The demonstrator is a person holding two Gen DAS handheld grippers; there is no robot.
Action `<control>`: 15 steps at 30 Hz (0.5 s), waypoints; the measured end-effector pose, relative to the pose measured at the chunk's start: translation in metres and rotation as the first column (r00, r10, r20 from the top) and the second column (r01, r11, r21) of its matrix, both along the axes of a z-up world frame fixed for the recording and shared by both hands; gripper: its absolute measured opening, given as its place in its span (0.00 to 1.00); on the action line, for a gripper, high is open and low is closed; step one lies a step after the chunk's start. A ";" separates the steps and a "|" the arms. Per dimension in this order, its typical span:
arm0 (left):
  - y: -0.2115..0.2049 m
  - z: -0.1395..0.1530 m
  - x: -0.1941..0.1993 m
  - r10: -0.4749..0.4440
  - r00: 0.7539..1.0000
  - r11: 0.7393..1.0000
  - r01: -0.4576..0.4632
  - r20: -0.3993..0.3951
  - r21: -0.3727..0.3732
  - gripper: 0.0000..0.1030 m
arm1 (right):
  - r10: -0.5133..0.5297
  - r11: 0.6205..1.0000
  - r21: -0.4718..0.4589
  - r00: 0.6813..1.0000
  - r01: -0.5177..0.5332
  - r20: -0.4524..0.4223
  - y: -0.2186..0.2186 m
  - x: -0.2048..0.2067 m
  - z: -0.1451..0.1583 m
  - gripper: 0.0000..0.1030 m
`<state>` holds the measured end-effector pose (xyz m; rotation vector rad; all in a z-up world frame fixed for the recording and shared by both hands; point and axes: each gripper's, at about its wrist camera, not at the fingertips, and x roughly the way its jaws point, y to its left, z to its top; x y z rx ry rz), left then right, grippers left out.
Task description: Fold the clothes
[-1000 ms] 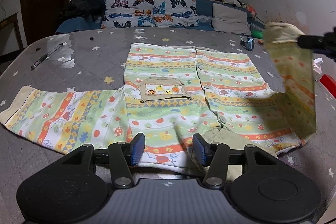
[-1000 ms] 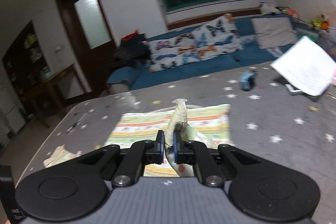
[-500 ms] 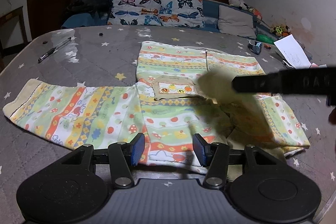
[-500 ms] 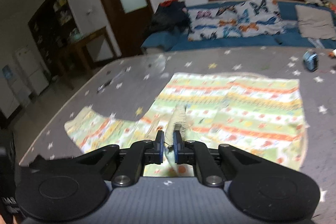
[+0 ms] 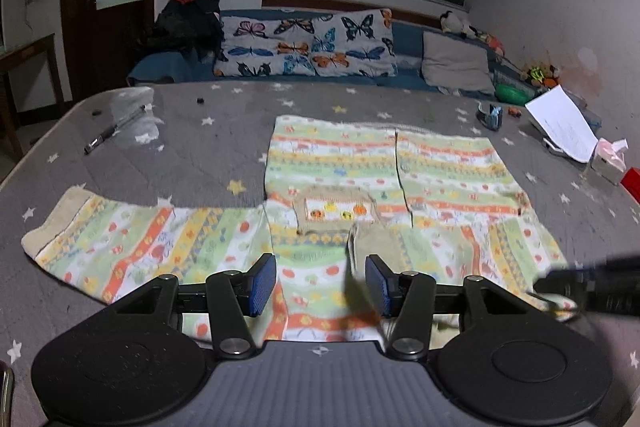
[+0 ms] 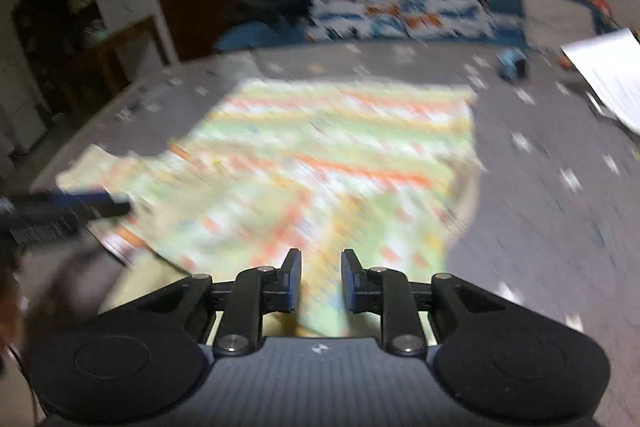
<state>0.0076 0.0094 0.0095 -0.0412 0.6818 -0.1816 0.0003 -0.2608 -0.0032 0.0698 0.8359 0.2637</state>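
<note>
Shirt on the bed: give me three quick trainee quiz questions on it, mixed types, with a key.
1. True or false: the shirt's right sleeve lies folded across the body.
2. Which sleeve is still spread out flat on the bed? A) left sleeve B) both C) neither
3. Fill in: the right gripper's jaws stand ___, after just opening; no fabric is pinched.

Key: 1 true; 2 A; 3 open.

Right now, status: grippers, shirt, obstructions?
Left gripper open above hem. Right gripper just opening, sleeve released. Striped pastel button-up shirt flat, right sleeve folded in, left sleeve out. Nothing blocking.
</note>
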 end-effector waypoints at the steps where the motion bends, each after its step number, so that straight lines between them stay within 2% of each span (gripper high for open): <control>1: -0.002 0.001 0.002 -0.016 1.000 1.000 0.016 -0.003 -0.007 0.50 | -0.013 1.000 -0.007 1.000 0.013 -0.016 -0.007 -0.002 -0.006 0.21; 6: -0.023 -0.004 0.010 -0.110 0.994 0.994 0.110 -0.029 -0.003 0.49 | -0.028 1.000 -0.011 0.999 0.028 0.023 -0.018 0.001 0.001 0.20; 10: -0.043 -0.017 0.021 -0.161 0.985 0.987 0.162 -0.060 0.007 0.40 | -0.045 0.999 -0.009 0.997 0.045 0.068 -0.021 0.017 0.009 0.21; 13: -0.049 -0.025 0.029 -0.168 0.983 0.986 0.169 -0.072 0.013 0.37 | -0.052 0.998 -0.025 0.996 0.053 0.073 -0.019 0.036 0.004 0.21; 15: -0.050 -0.029 0.033 -0.158 0.985 0.987 0.160 -0.075 0.027 0.36 | -0.070 0.997 -0.041 0.997 0.072 0.045 -0.022 0.046 -0.005 0.20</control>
